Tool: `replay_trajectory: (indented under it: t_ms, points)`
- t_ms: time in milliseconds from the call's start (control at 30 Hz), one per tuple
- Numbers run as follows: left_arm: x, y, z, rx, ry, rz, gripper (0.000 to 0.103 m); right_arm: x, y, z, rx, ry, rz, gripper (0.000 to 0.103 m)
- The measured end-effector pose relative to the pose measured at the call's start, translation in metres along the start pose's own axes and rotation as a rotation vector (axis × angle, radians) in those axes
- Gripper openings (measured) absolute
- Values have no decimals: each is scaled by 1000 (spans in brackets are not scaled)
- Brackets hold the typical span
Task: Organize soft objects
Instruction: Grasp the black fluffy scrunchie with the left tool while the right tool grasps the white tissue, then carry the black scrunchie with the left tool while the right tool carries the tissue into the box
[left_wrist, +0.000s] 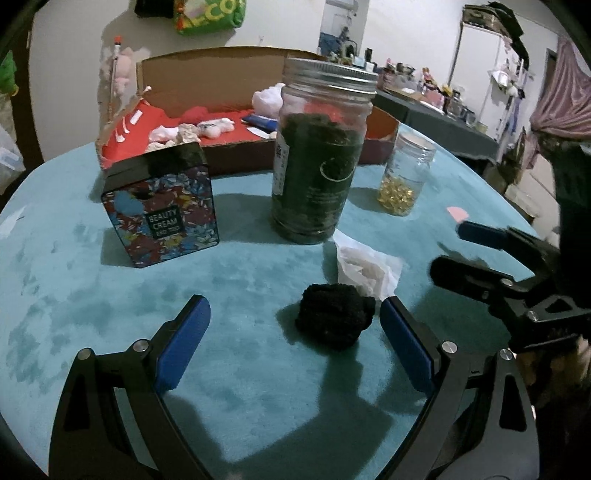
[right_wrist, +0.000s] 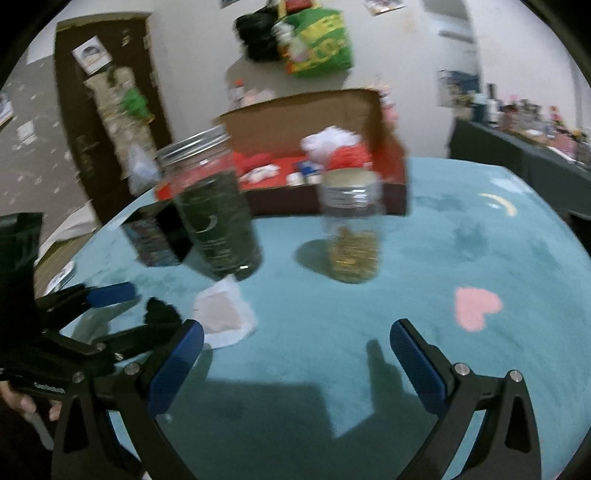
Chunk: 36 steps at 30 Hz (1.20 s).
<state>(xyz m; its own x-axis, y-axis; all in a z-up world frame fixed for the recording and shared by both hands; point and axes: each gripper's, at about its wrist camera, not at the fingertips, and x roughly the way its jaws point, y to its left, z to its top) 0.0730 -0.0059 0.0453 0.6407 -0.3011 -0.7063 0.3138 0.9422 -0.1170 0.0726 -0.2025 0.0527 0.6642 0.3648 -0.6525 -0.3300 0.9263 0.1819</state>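
A black knitted bundle (left_wrist: 334, 319) lies on the teal tablecloth (left_wrist: 92, 295). My left gripper (left_wrist: 293, 319) is open around it, the bundle close to its right finger. A crumpled white tissue (left_wrist: 365, 269) lies just behind the bundle; it also shows in the right wrist view (right_wrist: 225, 315). An open cardboard box (left_wrist: 207, 85) with red lining holds several soft white and pink items at the back. My right gripper (right_wrist: 295, 343) is open and empty above the cloth, right of the tissue; it also shows in the left wrist view (left_wrist: 448, 247).
A tall jar of dark green contents (left_wrist: 319, 155) stands mid-table. A small jar of yellow capsules (left_wrist: 404, 175) is to its right. A floral "Beauty Cream" tin (left_wrist: 162, 210) stands at left. A pink heart patch (right_wrist: 476, 306) marks the cloth at right.
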Motion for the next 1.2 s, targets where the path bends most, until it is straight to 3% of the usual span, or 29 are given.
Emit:
replay_trajectory:
  t_ms: [133,200,233,367,400,433,467,500,867,1200]
  points:
    - [1,0,1,27,13,-25,91,18,7,11,-49,70,78,100]
    - [3,-1,0,48,15,-23,71,28,12,14,-69,114,114,92]
    - [5,-2,0,64,17,-27,66,32,14,15,-76,129,127,89]
    - [13,-7,-1,102,46,-114,36,47,26,18,-141,182,177,61]
    - [13,-9,-1,116,41,-120,34,48,30,18,-171,187,188,40]
    - [14,-11,-1,131,38,-131,34,48,31,18,-174,191,216,27]
    - [14,-13,-1,138,42,-152,33,46,32,17,-161,193,244,16]
    - [14,-15,-1,143,42,-149,32,45,33,17,-170,189,240,13]
    - [5,-16,12,141,9,-145,31,22,28,16,-145,121,218,10]
    - [6,-13,14,132,8,-135,31,19,26,15,-135,119,219,10]
